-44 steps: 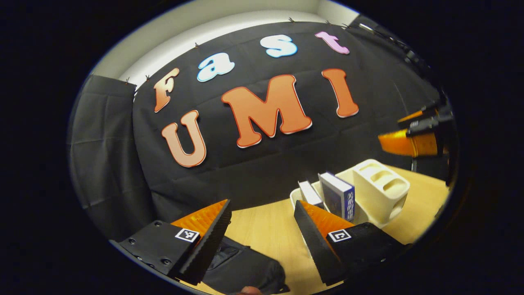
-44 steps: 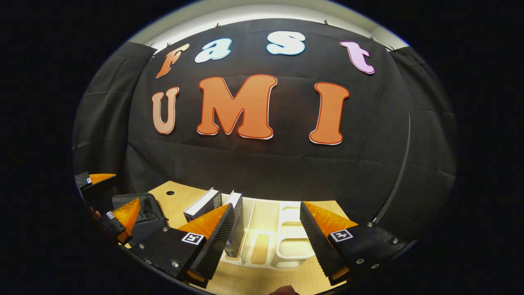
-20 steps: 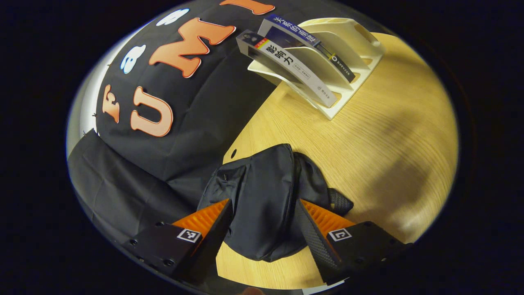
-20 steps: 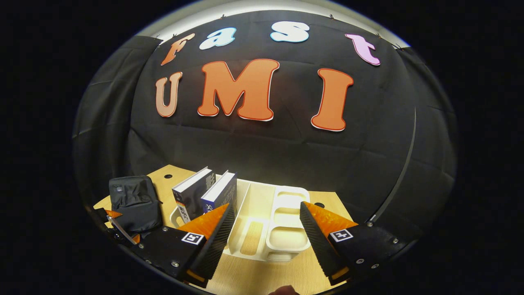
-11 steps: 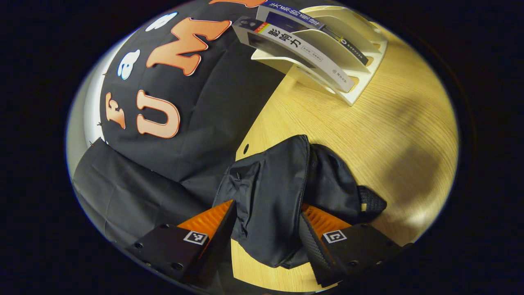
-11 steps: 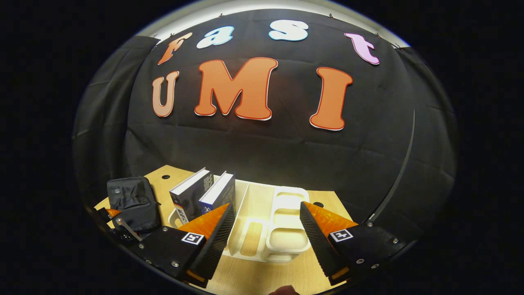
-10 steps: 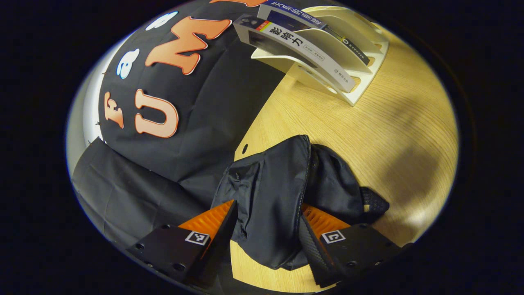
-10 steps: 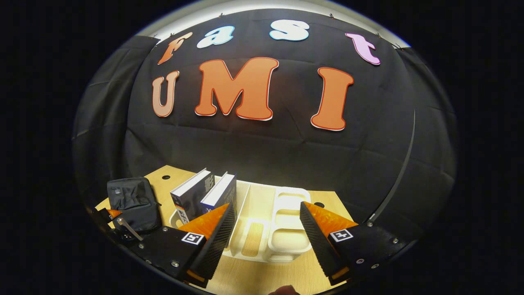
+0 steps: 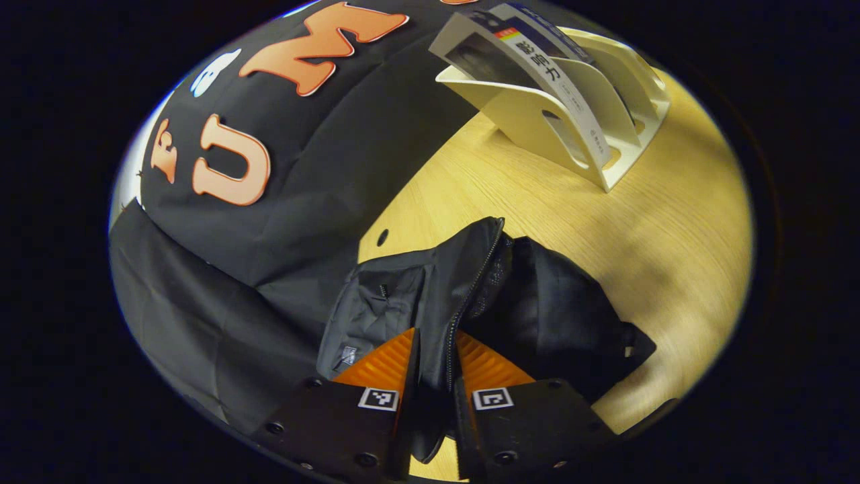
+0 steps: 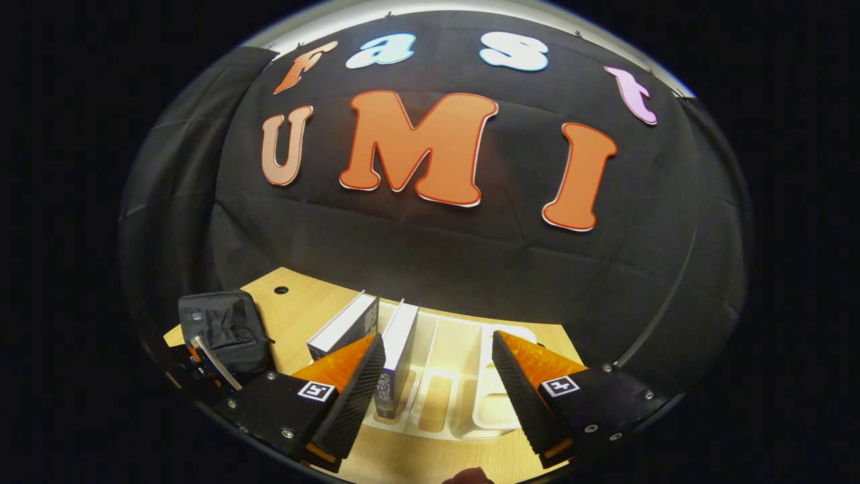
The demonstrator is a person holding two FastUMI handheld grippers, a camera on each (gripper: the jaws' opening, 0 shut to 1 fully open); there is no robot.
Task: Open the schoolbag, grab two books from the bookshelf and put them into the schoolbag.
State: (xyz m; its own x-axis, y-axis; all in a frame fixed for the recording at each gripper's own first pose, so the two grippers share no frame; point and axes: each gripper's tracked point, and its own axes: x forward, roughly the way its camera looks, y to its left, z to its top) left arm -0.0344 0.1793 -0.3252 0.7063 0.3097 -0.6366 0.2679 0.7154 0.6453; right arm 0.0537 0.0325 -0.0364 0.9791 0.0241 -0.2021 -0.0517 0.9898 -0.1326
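A black schoolbag [image 9: 537,316] lies on the wooden table [image 9: 672,228], its zip line running up the middle. My left gripper [image 9: 437,349] is shut on a fold of the bag's fabric beside the zip. A white bookshelf [image 9: 605,101] stands at the far end with two books [image 9: 537,64] leaning in its left slots. In the right gripper view the same books [image 10: 396,343] stand in the bookshelf [image 10: 470,363], and the schoolbag [image 10: 225,329] lies at the left. My right gripper [image 10: 437,376] hangs open above the shelf, holding nothing.
The black cloth wall [image 10: 437,255] runs close behind the table. A small round hole [image 9: 381,236] sits in the tabletop near the bag. Bare wood [image 9: 678,269] lies to the right of the bag.
My left gripper swung down from facing the wall onto the schoolbag, then closed its fingers on the fabric by the zip. My right gripper has drifted only slightly above the shelf.
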